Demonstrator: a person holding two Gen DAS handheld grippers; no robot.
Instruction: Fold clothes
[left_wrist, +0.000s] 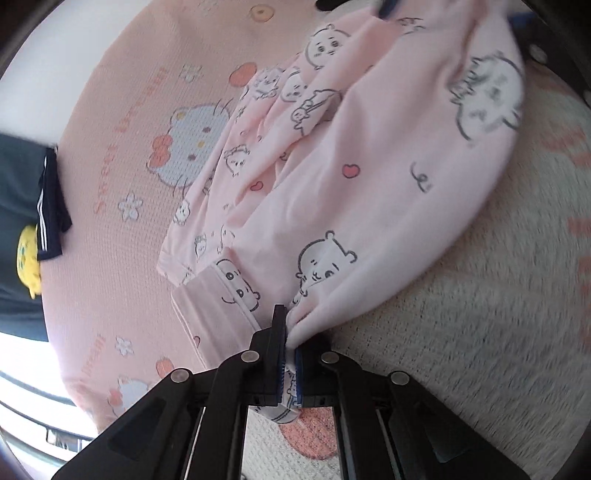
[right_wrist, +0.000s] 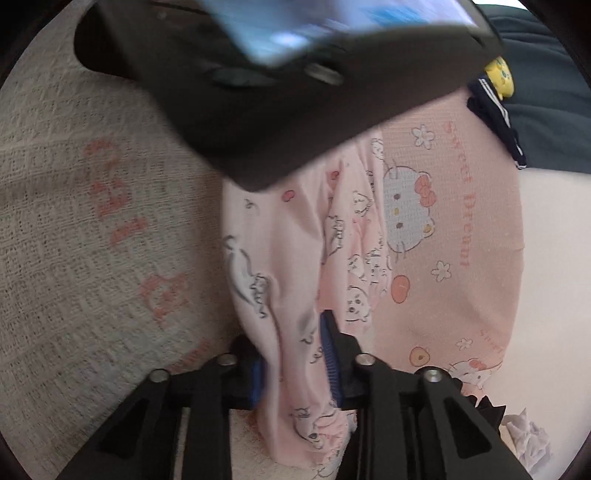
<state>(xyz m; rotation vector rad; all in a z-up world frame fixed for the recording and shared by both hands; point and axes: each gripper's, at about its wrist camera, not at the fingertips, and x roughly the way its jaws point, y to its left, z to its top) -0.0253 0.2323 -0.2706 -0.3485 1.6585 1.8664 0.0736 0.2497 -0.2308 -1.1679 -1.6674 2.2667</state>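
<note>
Right wrist view, left claw (right_wrist: 295, 55) blocking top, both claws clenching pink garment (right_wrist: 291, 258).

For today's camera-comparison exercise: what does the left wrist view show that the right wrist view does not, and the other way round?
Only the left wrist view: the left gripper, jaws shut on a corner of the pink garment.

Only the right wrist view: the right gripper with garment cloth bunched between its jaws, and crumpled white fabric at the lower right.

Both: the garment, the pink cartoon-cat sheet, the cream blanket, the dark striped clothing and the yellow toy.
</note>
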